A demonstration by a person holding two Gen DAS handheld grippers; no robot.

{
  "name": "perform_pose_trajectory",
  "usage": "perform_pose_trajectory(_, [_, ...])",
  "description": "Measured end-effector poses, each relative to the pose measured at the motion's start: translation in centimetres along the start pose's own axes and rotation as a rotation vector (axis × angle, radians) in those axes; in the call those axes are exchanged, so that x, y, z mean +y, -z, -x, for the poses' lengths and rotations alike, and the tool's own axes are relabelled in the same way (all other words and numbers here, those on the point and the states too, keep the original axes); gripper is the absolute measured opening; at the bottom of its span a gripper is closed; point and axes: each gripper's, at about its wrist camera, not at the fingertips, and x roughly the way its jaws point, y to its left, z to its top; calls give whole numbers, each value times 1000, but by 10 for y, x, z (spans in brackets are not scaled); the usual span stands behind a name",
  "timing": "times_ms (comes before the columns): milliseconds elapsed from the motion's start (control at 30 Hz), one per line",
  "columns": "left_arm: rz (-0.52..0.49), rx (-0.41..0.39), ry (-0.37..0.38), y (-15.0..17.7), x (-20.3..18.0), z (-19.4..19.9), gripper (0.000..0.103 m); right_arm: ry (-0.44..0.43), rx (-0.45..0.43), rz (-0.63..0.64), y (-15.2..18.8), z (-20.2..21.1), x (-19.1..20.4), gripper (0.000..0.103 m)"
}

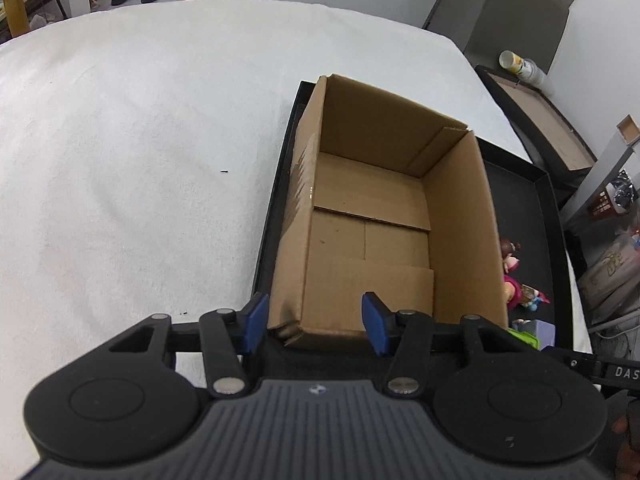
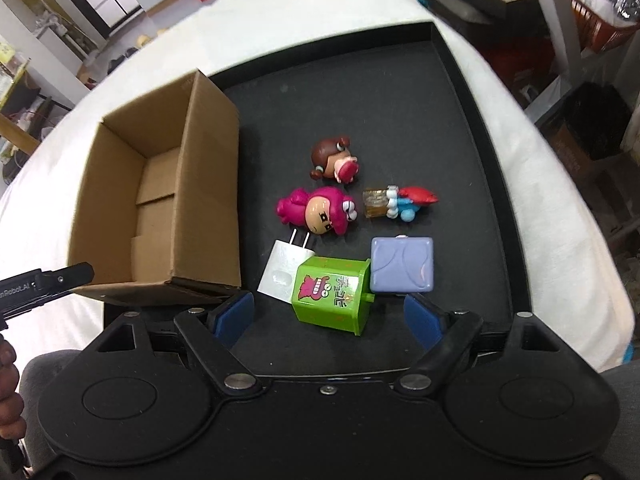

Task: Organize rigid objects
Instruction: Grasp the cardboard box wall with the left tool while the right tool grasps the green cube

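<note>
An open, empty cardboard box [image 1: 372, 216] stands in the left part of a black tray [image 2: 460, 92]; it also shows in the right wrist view [image 2: 160, 196]. My left gripper [image 1: 316, 326] is open, its jaws astride the box's near left corner. My right gripper [image 2: 328, 320] is open and empty, just short of a green toy box [image 2: 332, 296]. Beyond lie a white plug adapter [image 2: 282, 268], a lilac cube [image 2: 402, 266], a pink figure [image 2: 316, 212], a brown-haired figure [image 2: 334, 160] and a small red and blue figure [image 2: 400, 200].
The tray sits on a white cloth-covered table [image 1: 140, 140]. Off the table's right side are a brown board in a black frame [image 1: 536, 120], a can [image 1: 520, 66], shelves and an orange basket [image 2: 600, 28]. The left gripper's body [image 2: 44, 280] shows at the left.
</note>
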Motion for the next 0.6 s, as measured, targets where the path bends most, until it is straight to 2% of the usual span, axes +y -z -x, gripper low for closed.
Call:
perform_pose_trajectory(367, [17,16,-9,2,6,-20,41,62,71,5,-1,-39,9,80])
perform_pose_trajectory(433, [19,8,-8,3,7,-21,36,72,65,10,-2,-40,11,80])
perform_pose_trajectory(467, [24,5,-6,4,8,-22,30,76,63,13,-1,-42,11,80])
perform_pose_trajectory(500, [25,-1,-5,4,9,-22,25,79,61,18,-1,-43,12,76])
perform_pose_trajectory(533, [19,-14,-7,5,9,-21,21,83,60,22,0,-44,13,63])
perform_pose_trajectory(567, [16,-28,-8,7,10,-21,16,88,58,23,0,-44,14,58])
perform_pose_trajectory(600, [17,-36,-4,8,12,-20,15,92,48,23,1,-44,13,57])
